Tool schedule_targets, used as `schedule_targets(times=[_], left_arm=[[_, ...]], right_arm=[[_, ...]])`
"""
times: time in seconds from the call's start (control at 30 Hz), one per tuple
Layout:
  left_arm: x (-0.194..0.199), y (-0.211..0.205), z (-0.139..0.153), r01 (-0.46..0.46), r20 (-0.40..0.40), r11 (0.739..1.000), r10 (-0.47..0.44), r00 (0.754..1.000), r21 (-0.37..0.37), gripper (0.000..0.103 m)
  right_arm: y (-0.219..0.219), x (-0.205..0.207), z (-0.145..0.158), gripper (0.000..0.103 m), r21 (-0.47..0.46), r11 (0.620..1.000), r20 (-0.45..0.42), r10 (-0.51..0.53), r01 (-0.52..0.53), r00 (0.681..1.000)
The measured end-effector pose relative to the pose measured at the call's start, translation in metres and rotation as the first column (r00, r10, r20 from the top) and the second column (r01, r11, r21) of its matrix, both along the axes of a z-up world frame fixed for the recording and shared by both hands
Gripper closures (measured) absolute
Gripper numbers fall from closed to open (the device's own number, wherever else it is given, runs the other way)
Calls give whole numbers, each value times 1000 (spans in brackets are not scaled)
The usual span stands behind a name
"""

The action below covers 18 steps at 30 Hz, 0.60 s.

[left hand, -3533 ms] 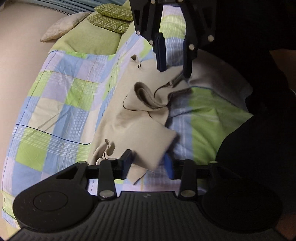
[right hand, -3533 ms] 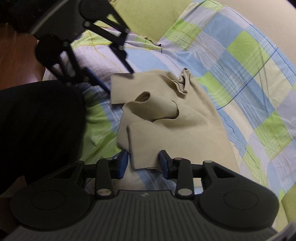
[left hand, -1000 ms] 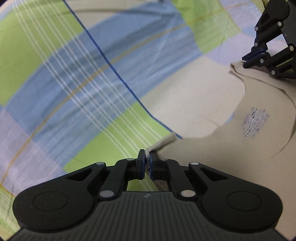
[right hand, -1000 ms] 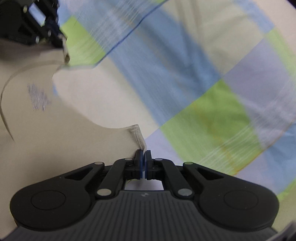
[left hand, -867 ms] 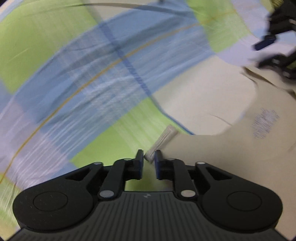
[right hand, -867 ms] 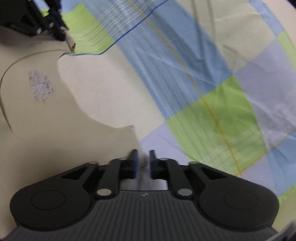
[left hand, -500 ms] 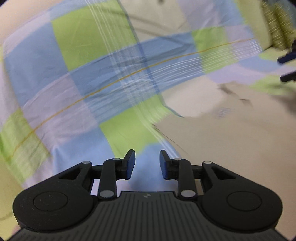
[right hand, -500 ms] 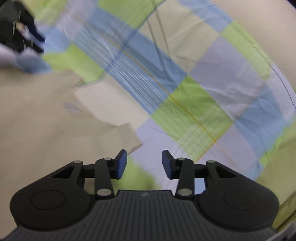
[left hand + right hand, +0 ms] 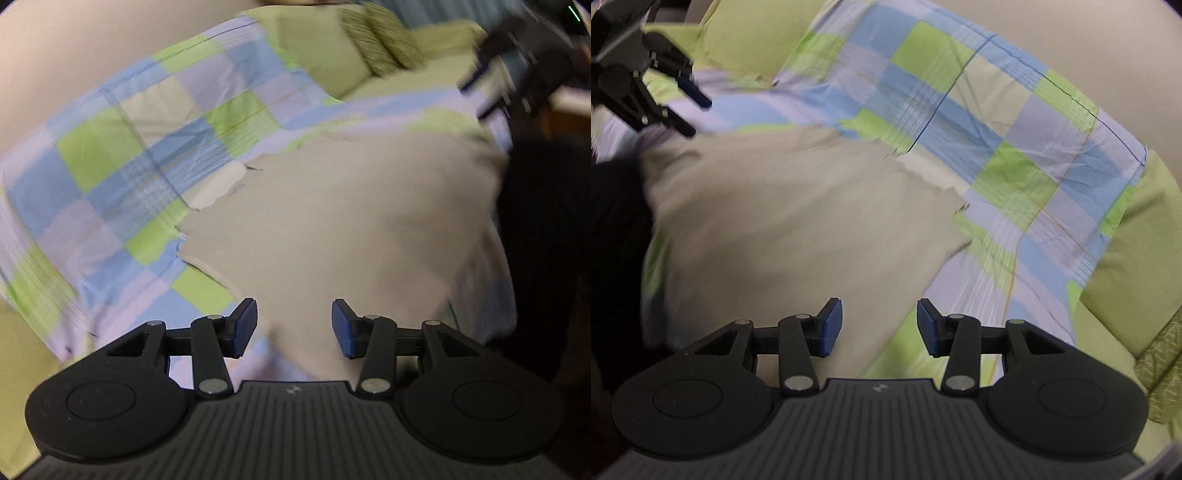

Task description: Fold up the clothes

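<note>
No words, numbers or labels can be read here. The only mark is a small pale emblem moulded on the ribbed black body of the left gripper (image 9: pixel 294 328) and the right gripper (image 9: pixel 880 326), too small to decipher.

Both wrist views look steeply down from close above the bed (image 9: pixel 110 147), sharing the beige garment (image 9: pixel 351 229); each shows the other tool in an upper corner.

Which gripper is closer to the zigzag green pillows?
Right. The green pillows sit close beside the right gripper; from the left gripper they lie far off across the bed.
</note>
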<state>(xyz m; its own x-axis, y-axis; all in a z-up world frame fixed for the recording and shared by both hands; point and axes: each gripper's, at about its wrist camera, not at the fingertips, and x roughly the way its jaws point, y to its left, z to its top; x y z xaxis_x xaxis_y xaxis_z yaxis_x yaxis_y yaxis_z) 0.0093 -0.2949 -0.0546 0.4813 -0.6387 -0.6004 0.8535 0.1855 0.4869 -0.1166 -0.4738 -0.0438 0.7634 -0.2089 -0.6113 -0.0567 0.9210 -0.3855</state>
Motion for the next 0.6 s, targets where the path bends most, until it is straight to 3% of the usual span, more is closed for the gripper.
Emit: schedule_targets(times=[0.17,0.27,0.33,0.5,0.6], left_arm=[[-37,0,-18,94,100,986,-109,989,141,52],[-57,-12,-41,116,231,962,-175,957,247,52],[-64,-20,-52,121,277,951,-203,939,286,52],[-68,-44,-66,122,267,904,-247,932,410,52],[-69,-50,-73,112,269,893,-248,931,437,50]], right_arm=[[15,-23,-5,51,24,999,-24,-21,22,999],[18,-28,-6,50,64,997,-20,-50,51,999],[19,-29,-6,49,85,994,-13,-62,63,998],[17,-32,2,45,144,987,34,-79,73,996],[17,-33,5,41,155,984,53,-93,84,994]])
